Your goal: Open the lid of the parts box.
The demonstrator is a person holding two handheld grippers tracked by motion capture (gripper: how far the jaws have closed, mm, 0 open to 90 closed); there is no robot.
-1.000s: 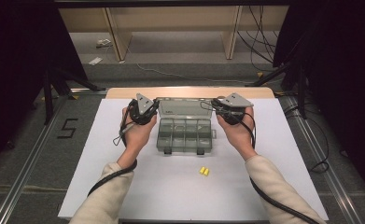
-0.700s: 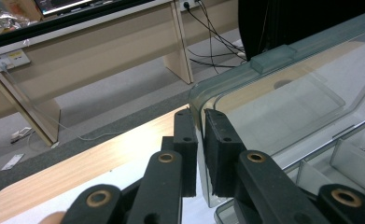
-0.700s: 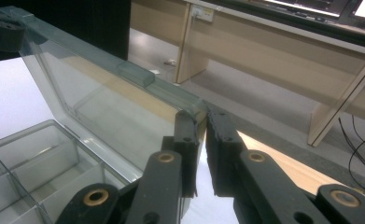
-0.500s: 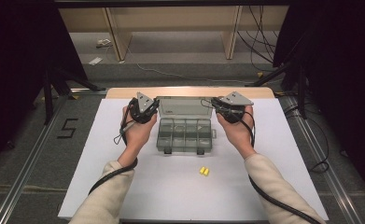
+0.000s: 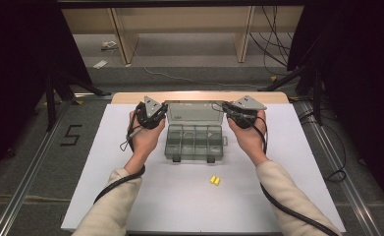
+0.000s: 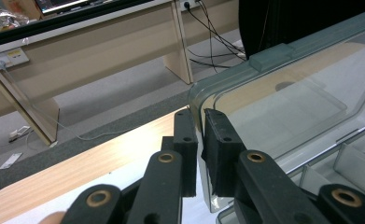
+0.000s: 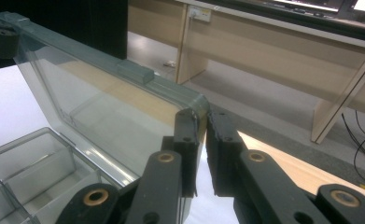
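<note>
A clear plastic compartment box sits on the white mat, its lid raised upright at the far side. My left gripper is shut on the lid's left top corner. The left gripper view has the lid's rim pinched between the gripper's black pads. My right gripper is shut on the lid's right top corner; in the right gripper view its jaws clamp the lid's curved edge. Several bare compartments lie below.
Two small yellow pieces lie on the mat in front of the box. A wooden table edge runs behind the mat. Beyond it are desk legs and cables on the floor.
</note>
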